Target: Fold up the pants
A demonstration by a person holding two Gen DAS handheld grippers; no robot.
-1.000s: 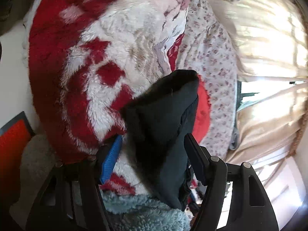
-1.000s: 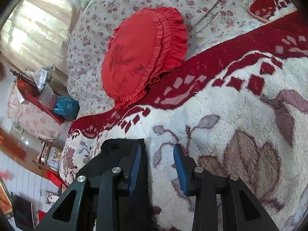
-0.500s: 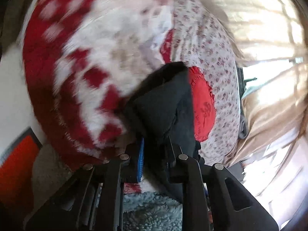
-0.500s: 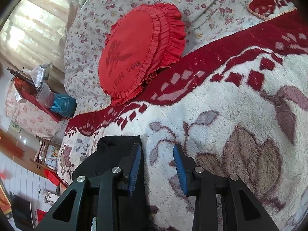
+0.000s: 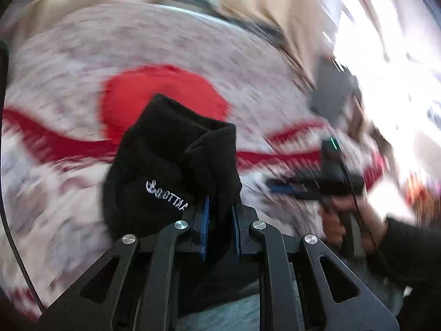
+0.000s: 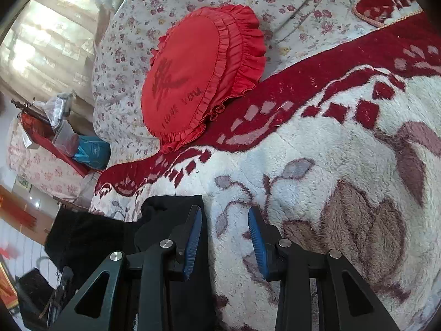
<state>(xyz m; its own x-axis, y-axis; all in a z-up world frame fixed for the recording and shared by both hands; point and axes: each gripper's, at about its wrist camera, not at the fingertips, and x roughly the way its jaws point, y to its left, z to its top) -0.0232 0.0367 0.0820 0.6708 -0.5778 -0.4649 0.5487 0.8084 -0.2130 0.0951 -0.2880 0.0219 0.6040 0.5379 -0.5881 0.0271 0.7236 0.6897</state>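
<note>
Two tongs: left tongs point(image 5: 220, 207) clamp one black pants point(image 5: 171, 160); right tongs point(image 6: 224, 237) gape, holding nothing.

Left wrist view smears with motion blur and blown-out window glare; right wrist view is sharp, daylit, fisheye-bent.

Left gripper point(image 5: 220, 215): jaws clamped on black pants point(image 5: 171, 165). Behind, blurred: red cushion point(image 5: 154, 91); right gripper point(image 5: 284, 186), hand-held.

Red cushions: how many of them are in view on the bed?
1. The round red frilled cushion leans on the floral bedding, above the fleece blanket. Others may be hidden.
</note>
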